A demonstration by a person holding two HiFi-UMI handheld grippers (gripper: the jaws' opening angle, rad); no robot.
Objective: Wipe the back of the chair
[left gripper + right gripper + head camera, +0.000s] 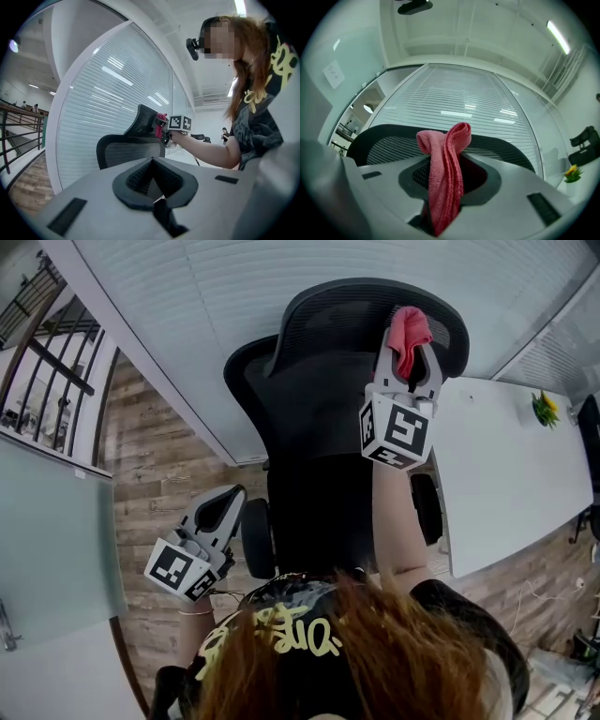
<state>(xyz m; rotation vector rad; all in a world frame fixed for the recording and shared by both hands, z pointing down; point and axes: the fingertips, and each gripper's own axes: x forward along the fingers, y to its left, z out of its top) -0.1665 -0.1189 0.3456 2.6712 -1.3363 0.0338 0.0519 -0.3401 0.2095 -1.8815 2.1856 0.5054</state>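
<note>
A black mesh office chair (328, 399) faces me, its headrest (375, 310) at the top, in front of a blinds-covered glass wall. My right gripper (410, 343) is raised at the headrest's right side, shut on a pink cloth (409, 334) that sticks up from its jaws. In the right gripper view the cloth (447, 173) hangs folded between the jaws, with the headrest's mesh rim (393, 140) just beyond. My left gripper (228, 505) hangs low to the left of the seat, shut with nothing in it. The left gripper view shows the chair back (129, 147) and the cloth (161, 123) from the side.
A white desk (506, 465) stands right of the chair, with a small yellow-green plant (546, 409) on its far corner. The chair's armrests (255, 535) flank the seat. Wooden floor and a black railing (47, 352) lie to the left. Another person (226, 135) stands far off.
</note>
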